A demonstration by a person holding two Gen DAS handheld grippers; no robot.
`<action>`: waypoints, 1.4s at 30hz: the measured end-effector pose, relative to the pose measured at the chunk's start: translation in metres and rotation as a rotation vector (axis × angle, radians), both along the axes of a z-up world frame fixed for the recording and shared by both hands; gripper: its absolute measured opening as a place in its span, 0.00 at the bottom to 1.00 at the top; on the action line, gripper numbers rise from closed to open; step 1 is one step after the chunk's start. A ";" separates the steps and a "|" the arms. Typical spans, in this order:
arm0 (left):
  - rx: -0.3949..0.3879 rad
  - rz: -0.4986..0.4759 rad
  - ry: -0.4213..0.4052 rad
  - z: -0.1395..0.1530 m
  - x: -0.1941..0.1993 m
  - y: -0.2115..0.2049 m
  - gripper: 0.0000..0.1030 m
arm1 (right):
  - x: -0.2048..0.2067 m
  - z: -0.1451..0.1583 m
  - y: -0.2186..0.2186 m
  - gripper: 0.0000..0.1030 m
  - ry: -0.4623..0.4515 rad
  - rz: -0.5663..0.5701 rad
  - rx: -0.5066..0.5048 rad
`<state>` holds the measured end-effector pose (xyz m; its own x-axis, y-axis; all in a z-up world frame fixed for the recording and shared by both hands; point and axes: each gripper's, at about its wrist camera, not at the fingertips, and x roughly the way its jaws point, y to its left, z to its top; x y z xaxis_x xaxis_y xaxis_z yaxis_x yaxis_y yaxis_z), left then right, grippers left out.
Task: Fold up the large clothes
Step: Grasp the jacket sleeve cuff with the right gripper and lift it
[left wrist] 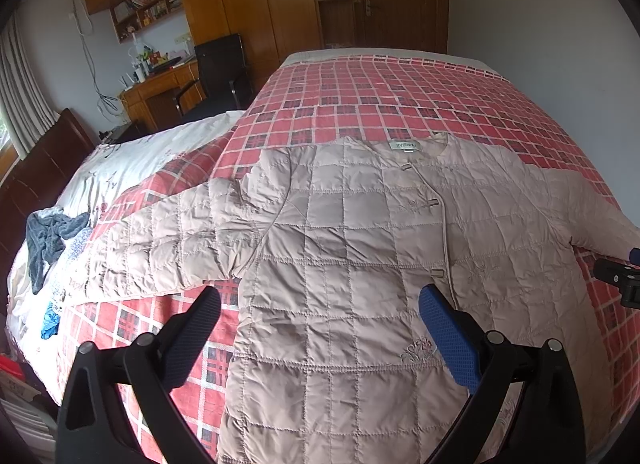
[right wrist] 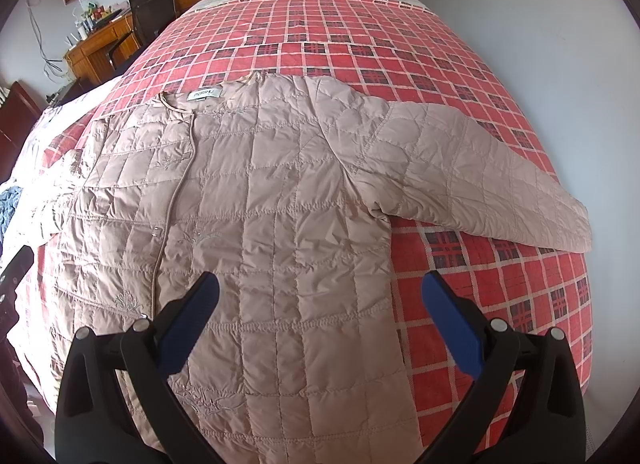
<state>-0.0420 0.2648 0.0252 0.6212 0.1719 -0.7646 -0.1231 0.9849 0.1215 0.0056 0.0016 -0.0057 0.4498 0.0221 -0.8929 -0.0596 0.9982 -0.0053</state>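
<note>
Two grippers hover above a beige quilted padded jacket (left wrist: pixel 360 264) spread front-up on a red plaid bedspread (left wrist: pixel 380 103). Left gripper (left wrist: pixel 320 328): jaws wide apart, nothing held, over the near left hem, below the left sleeve (left wrist: pixel 160 248). Right gripper (right wrist: pixel 320 312): equally wide, empty, over the jacket's right edge, the right sleeve (right wrist: pixel 480 183) stretching far right. Risk (a judgement): slick padded fabric may slip from a shallow pinch, skewing the fold.
</note>
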 end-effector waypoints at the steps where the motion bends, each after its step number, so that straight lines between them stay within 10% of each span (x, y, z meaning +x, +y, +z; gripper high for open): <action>1: 0.000 0.001 0.001 0.000 0.000 0.000 0.96 | 0.000 0.000 0.000 0.97 0.000 0.000 0.000; 15: -0.038 0.000 0.026 -0.012 0.010 -0.002 0.96 | 0.011 -0.009 -0.027 0.97 -0.001 -0.034 0.035; 30: -0.102 -0.067 0.066 -0.029 0.026 -0.022 0.96 | 0.067 -0.100 -0.344 0.97 0.144 -0.739 0.280; 36: -0.100 -0.069 0.068 -0.029 0.029 -0.027 0.96 | 0.060 -0.123 -0.392 0.96 0.151 -0.838 0.393; 42: -0.098 -0.070 0.066 -0.028 0.030 -0.027 0.96 | 0.064 -0.119 -0.401 0.56 0.108 -0.850 0.357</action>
